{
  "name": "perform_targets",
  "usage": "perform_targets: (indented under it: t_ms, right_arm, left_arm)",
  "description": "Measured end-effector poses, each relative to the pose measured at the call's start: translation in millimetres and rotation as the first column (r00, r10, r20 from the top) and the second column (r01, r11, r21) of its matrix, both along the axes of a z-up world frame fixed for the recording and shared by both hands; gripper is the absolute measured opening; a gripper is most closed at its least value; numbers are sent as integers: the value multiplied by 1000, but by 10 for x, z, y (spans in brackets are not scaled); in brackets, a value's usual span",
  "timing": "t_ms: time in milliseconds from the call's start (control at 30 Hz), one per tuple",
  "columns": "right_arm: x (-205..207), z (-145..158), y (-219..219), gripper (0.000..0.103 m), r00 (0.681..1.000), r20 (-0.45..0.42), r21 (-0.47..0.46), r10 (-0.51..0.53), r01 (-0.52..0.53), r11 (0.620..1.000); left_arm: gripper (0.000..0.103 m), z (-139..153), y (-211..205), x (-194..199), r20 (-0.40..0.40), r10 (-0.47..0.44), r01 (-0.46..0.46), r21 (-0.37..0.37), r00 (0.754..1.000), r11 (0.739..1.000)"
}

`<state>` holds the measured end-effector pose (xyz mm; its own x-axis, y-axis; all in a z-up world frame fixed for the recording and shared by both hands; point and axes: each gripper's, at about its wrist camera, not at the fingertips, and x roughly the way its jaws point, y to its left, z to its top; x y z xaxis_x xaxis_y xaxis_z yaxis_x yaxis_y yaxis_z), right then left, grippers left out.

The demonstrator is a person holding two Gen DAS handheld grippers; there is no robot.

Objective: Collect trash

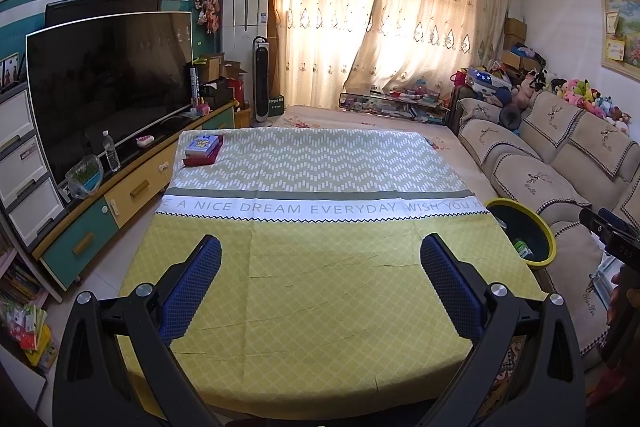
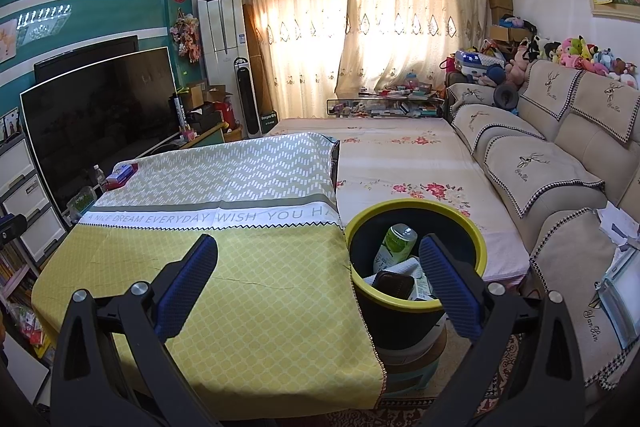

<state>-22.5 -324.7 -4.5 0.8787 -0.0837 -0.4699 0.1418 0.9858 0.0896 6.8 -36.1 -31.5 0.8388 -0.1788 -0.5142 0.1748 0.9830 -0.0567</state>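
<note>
The right gripper (image 2: pixel 318 255) hangs with jaws spread wide and empty. Its left finger (image 2: pixel 188 283) lies over the yellow tablecloth (image 2: pixel 260 307); its right finger (image 2: pixel 450 287) overlaps the yellow-rimmed bin (image 2: pixel 476 255) holding a green can (image 2: pixel 396 247).

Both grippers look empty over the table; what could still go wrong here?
The trash bin sits raised on stacked stools beside the table's edge, so the open right gripper might bump and tip it. The boxes at the table's far corner may get collected by mistake.
</note>
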Motion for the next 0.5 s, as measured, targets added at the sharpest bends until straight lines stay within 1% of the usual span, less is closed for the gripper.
perform_targets:
  t_ms: [233, 433, 500]
  right_arm:
    - [-4, -21, 17, 96, 1000, -3, 1, 2, -2, 1000]
    - [-1, -93, 50, 96, 1000, -10, 1, 4, -4, 1000]
    - [0, -118, 63, 96, 1000, -15, 3, 6, -6, 1000]
  left_arm:
    - [98, -13, -12, 9, -8, -7, 7, 5, 1000, 1000]
    - [98, -26, -8, 52, -21, -2, 1, -10, 1000, 1000]
    - [98, -44, -6, 68, -22, -5, 4, -28, 1000, 1000]
